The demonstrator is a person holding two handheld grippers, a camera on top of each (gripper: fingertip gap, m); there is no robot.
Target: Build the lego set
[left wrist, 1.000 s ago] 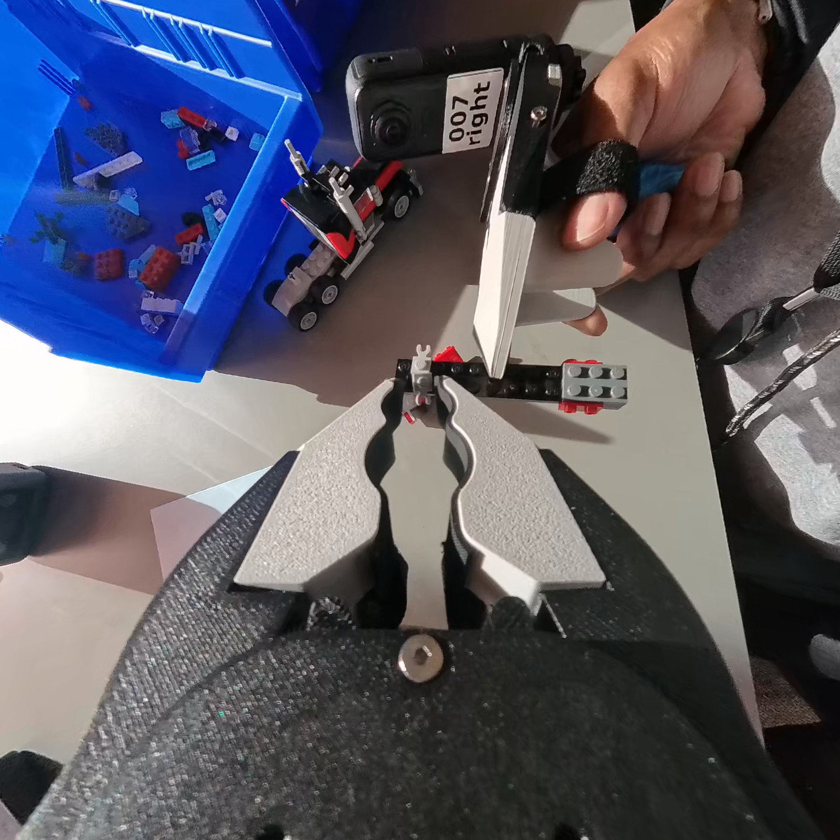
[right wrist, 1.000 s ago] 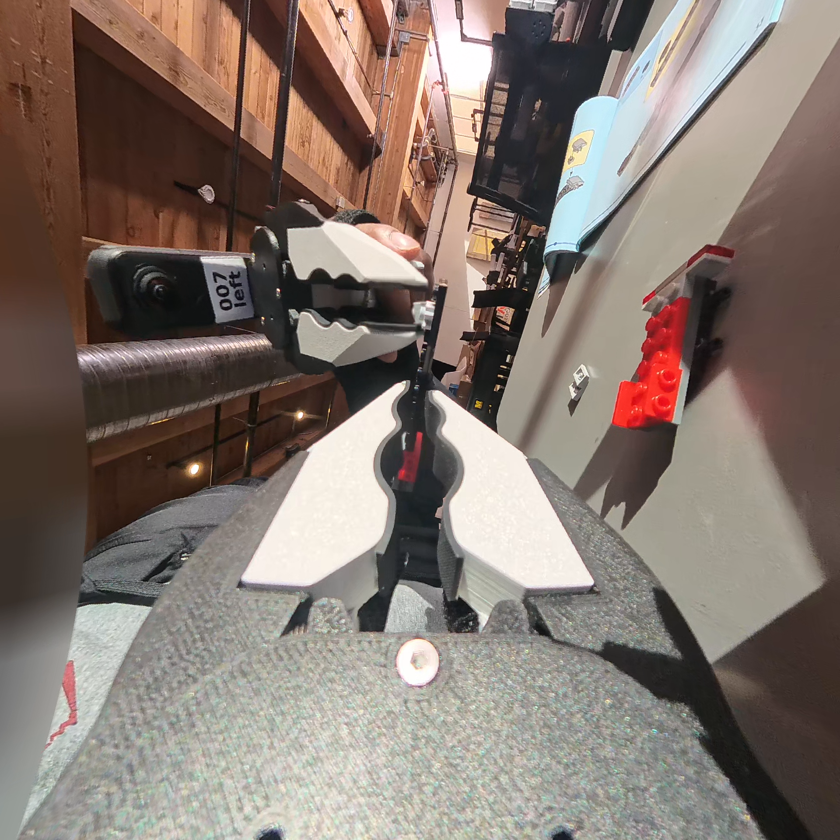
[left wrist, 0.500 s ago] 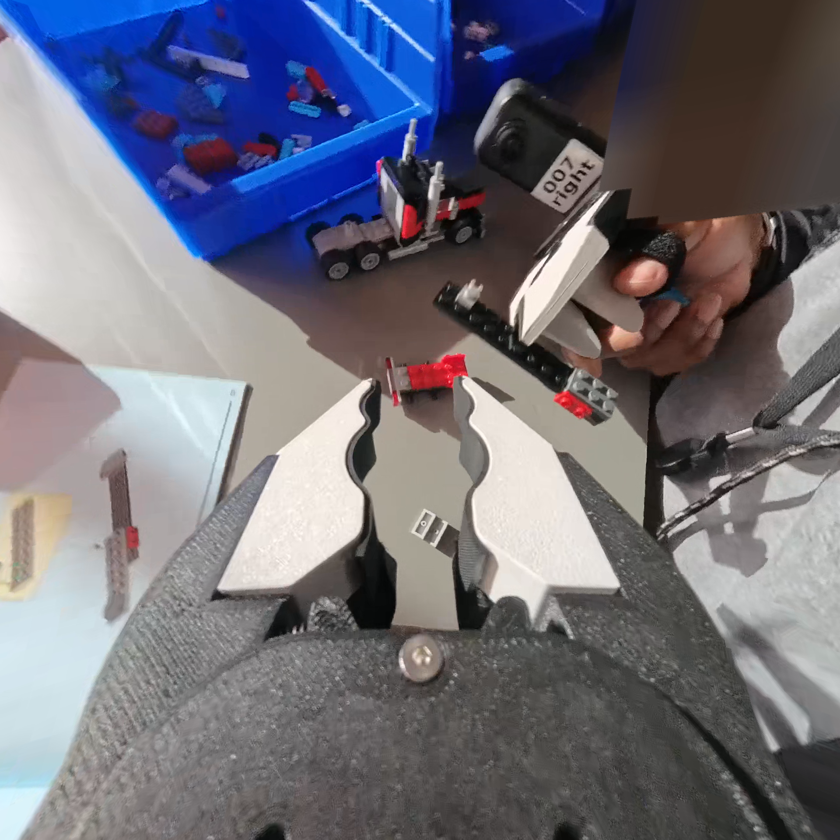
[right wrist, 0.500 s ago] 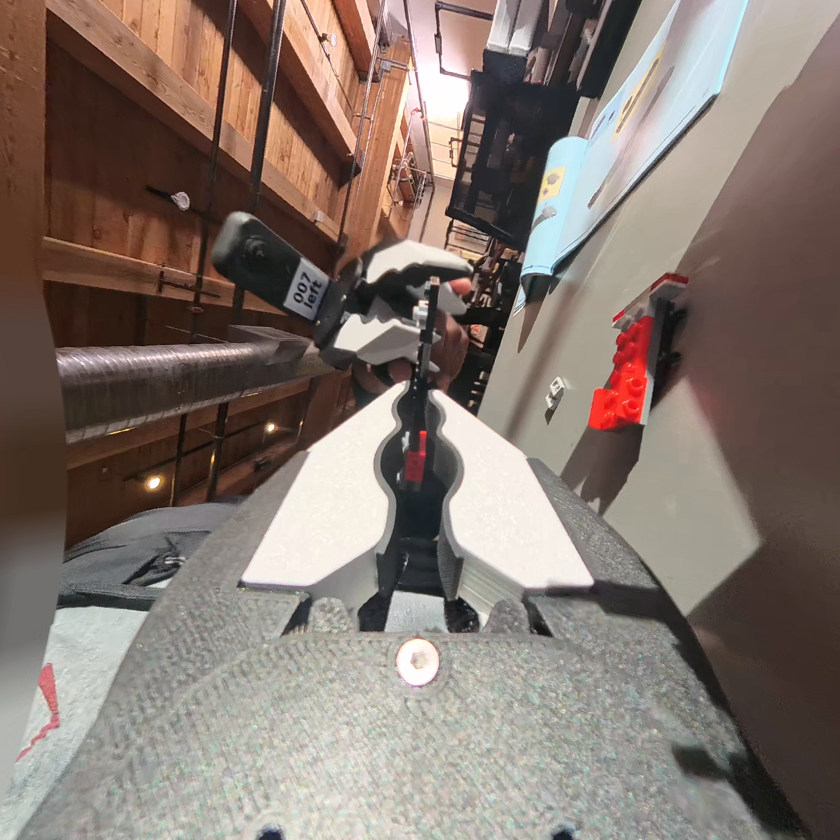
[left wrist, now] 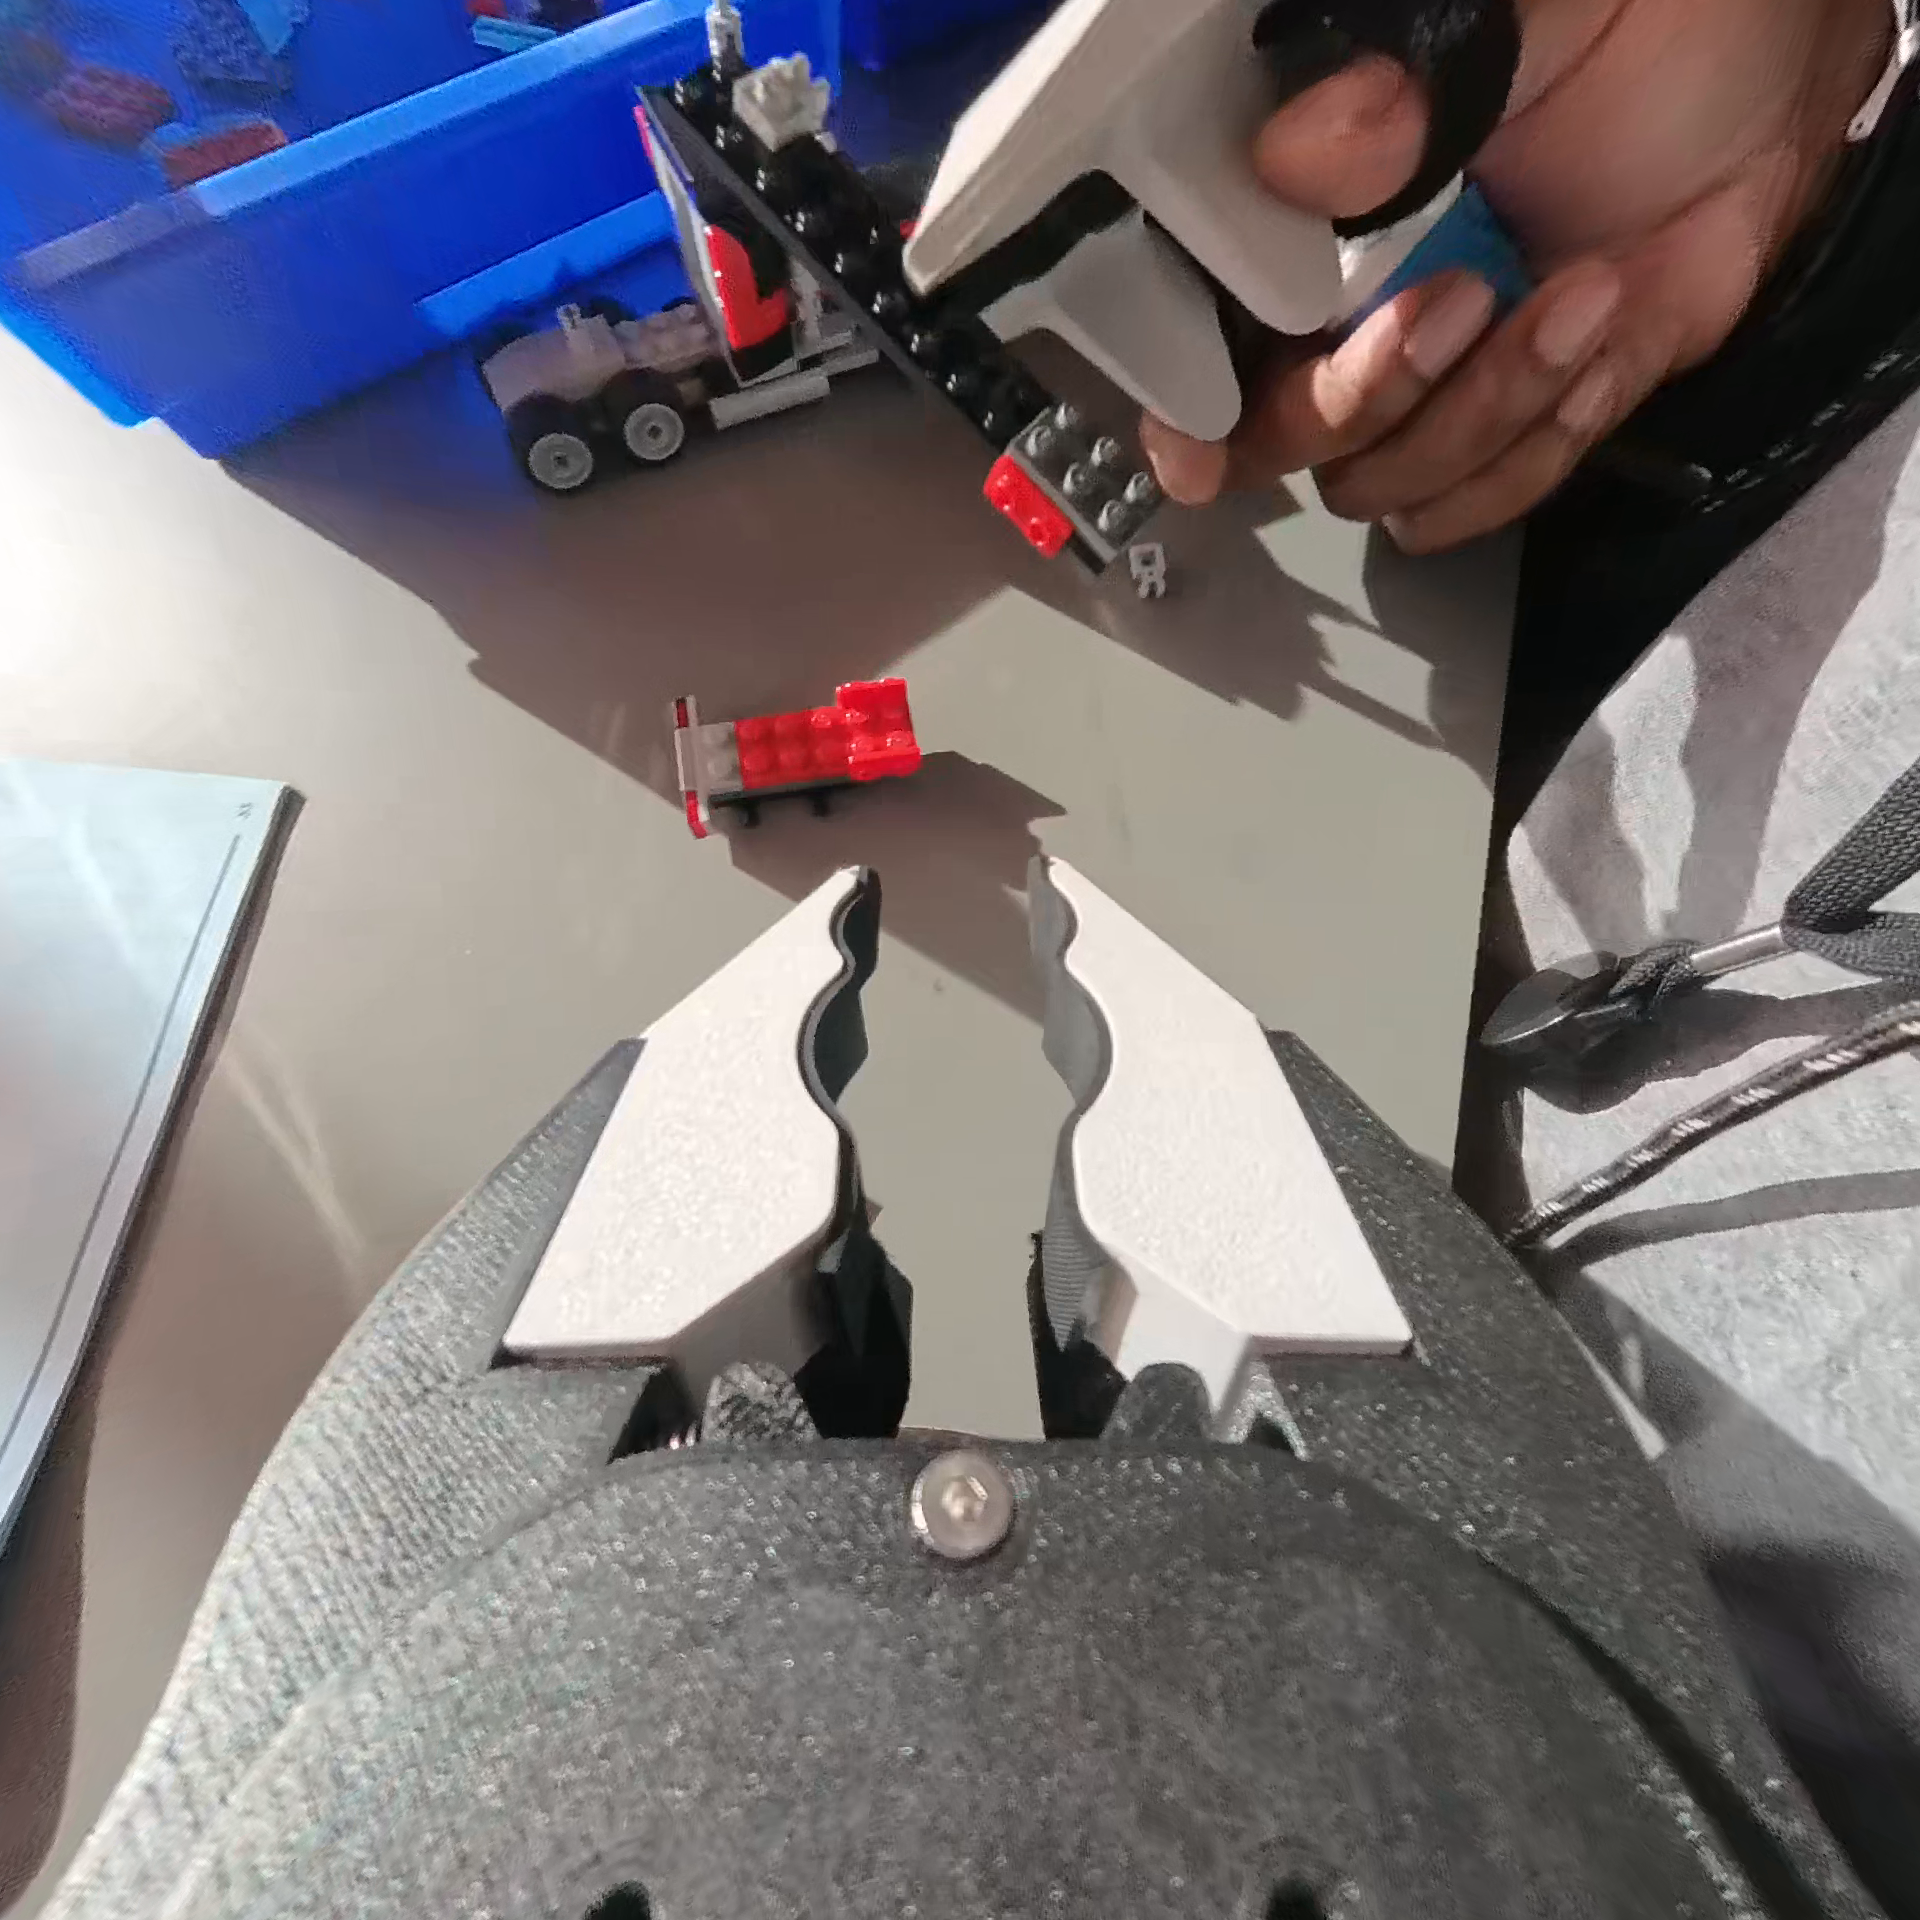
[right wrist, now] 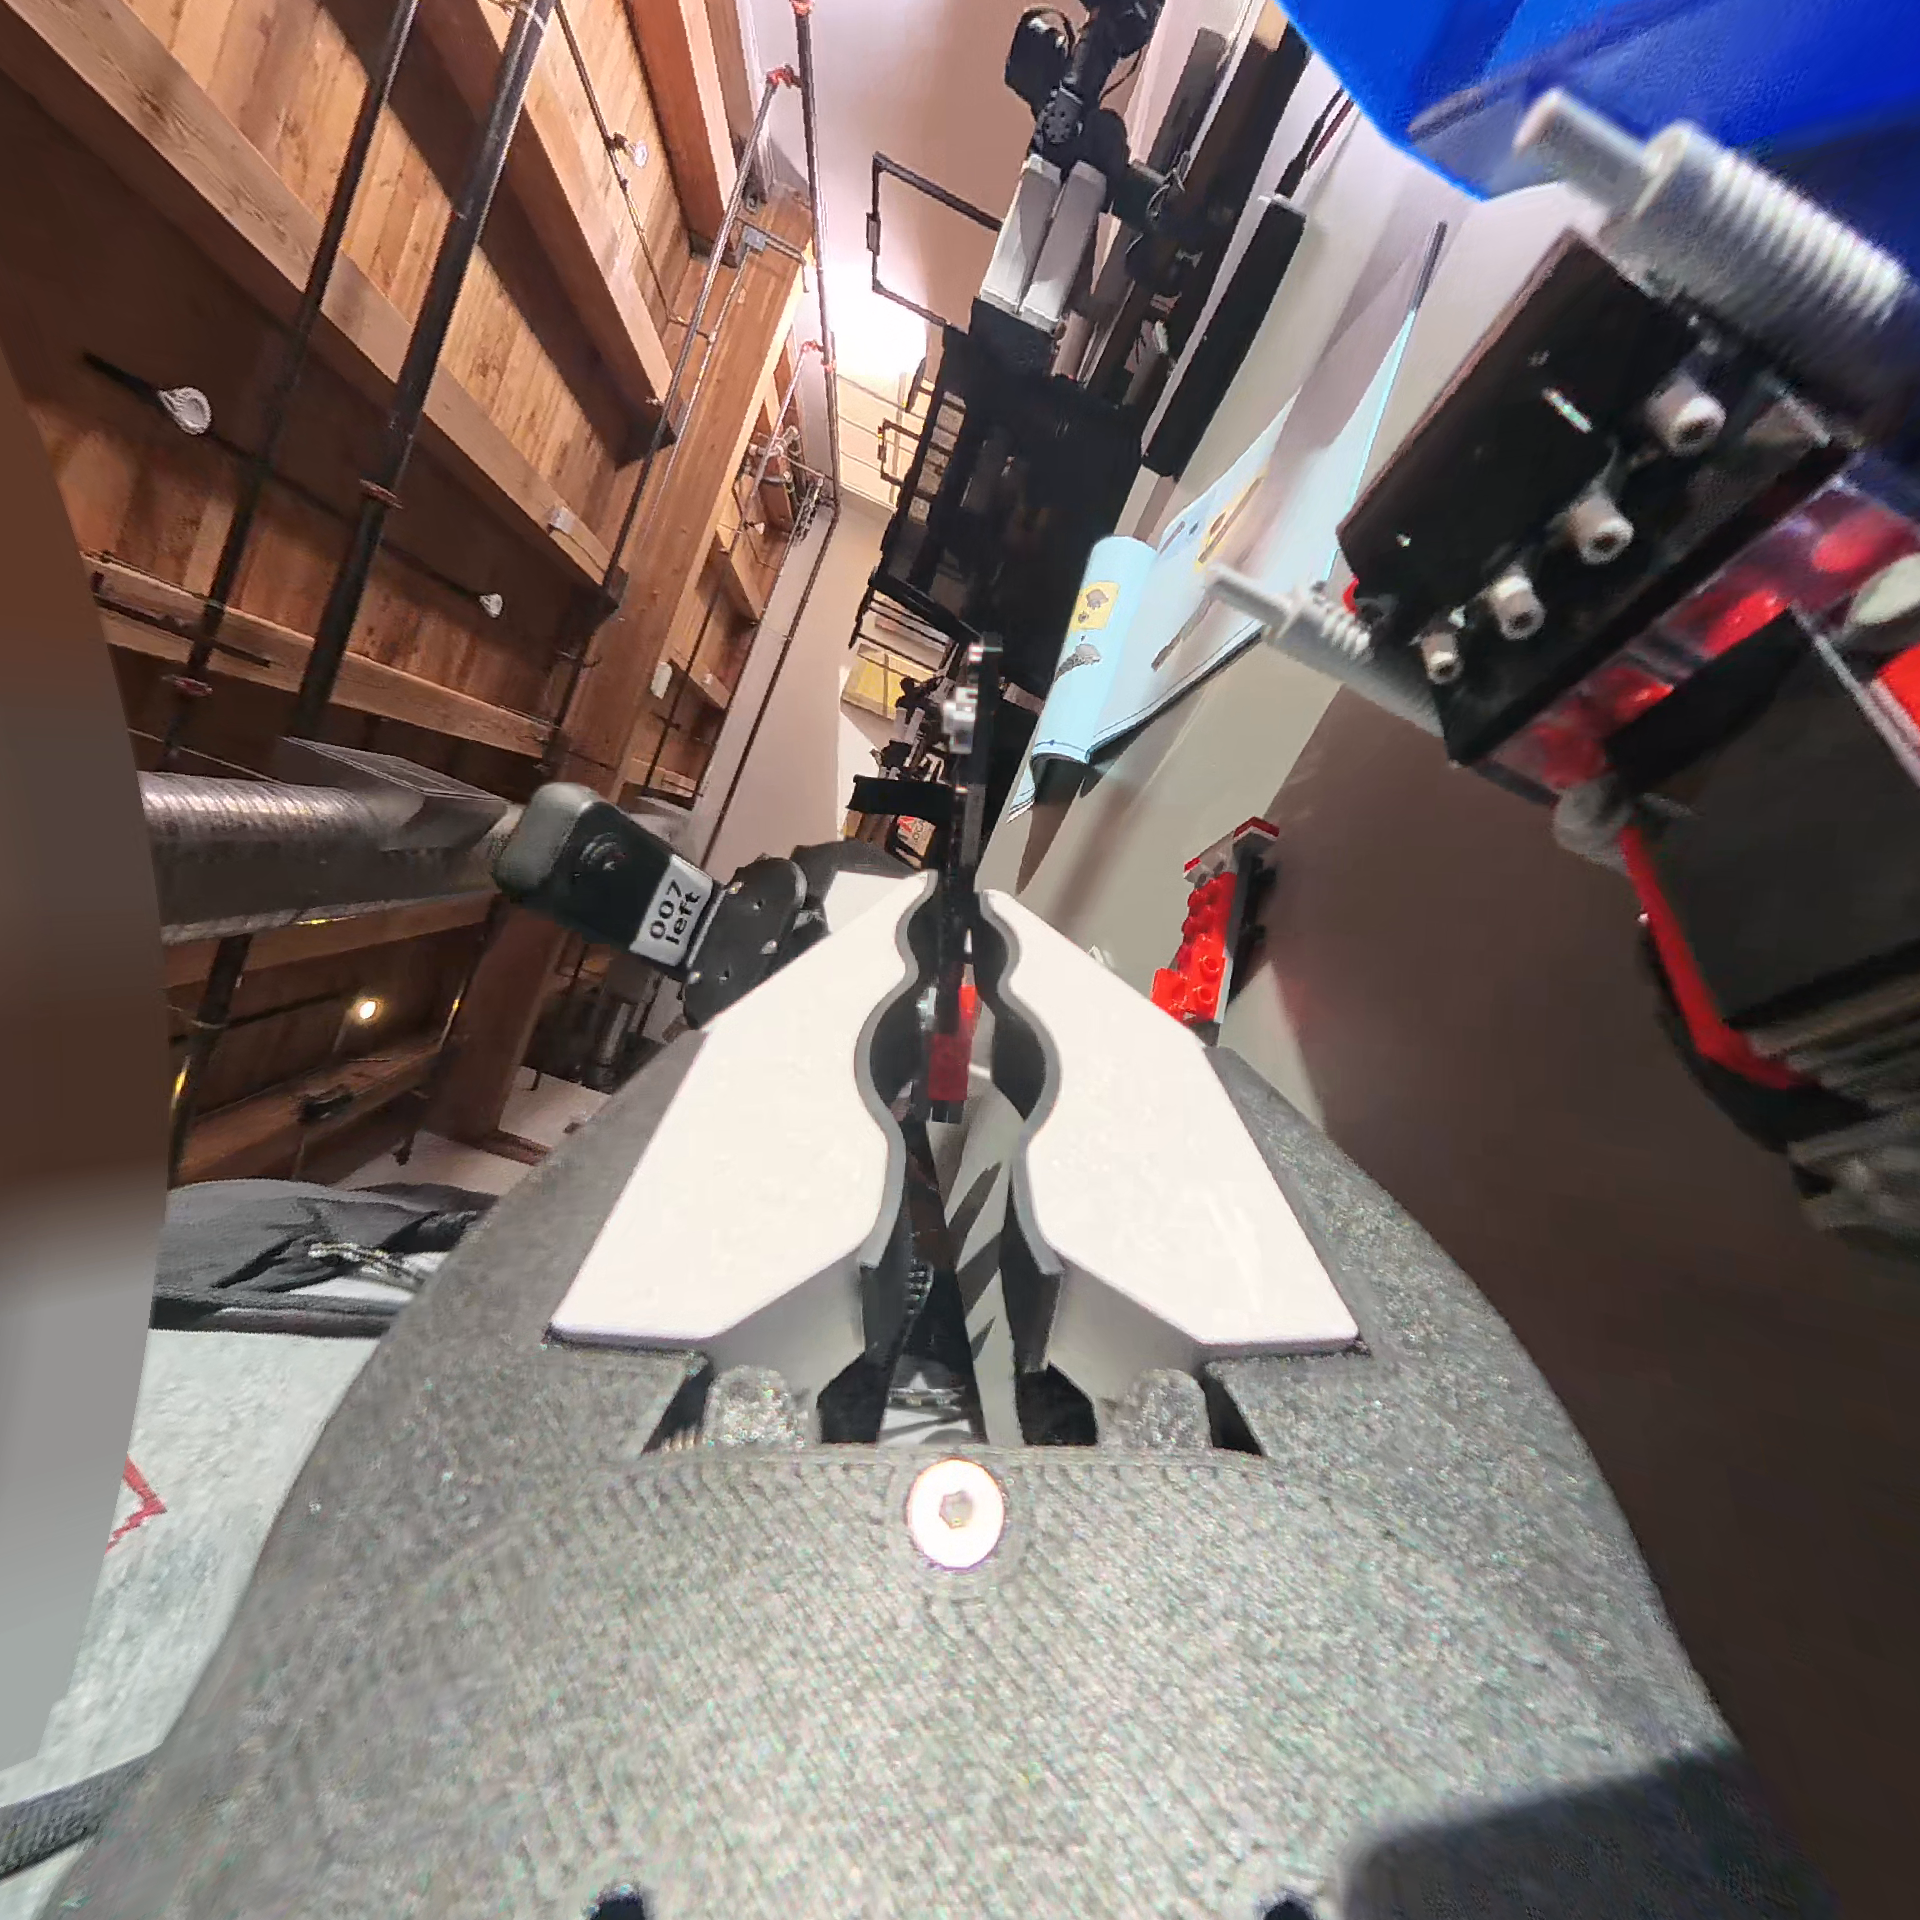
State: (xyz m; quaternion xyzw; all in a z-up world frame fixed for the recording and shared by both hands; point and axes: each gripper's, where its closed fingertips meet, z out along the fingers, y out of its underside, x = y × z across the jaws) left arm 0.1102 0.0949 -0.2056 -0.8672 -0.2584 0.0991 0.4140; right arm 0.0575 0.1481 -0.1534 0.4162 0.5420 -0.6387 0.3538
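In the left wrist view my left gripper (left wrist: 951, 881) is open and empty, low over the grey table (left wrist: 416, 727), just short of a small red and grey sub-assembly (left wrist: 800, 748). My right gripper (left wrist: 966, 281) is shut on a long black plate (left wrist: 831, 208) and holds it tilted above the table; the plate carries a grey clip (left wrist: 779, 94) at its far end and a grey and red block (left wrist: 1081, 478) at its near end. In the right wrist view the right gripper (right wrist: 956, 883) clamps the black plate (right wrist: 971, 769) edge-on.
A black, red and grey truck (left wrist: 665, 353) stands by a blue bin (left wrist: 260, 239) of loose bricks, and fills the right of the right wrist view (right wrist: 1662, 675). A tiny grey piece (left wrist: 1148, 571) lies near the plate's end. An instruction booklet (left wrist: 94, 1039) lies at the left. Some 9 cm of space lies between my two pairs of fingers.
My left gripper let go of the clip end of the black plate, opened and drew back down near the red sub-assembly. My right gripper carried the plate up toward the truck.
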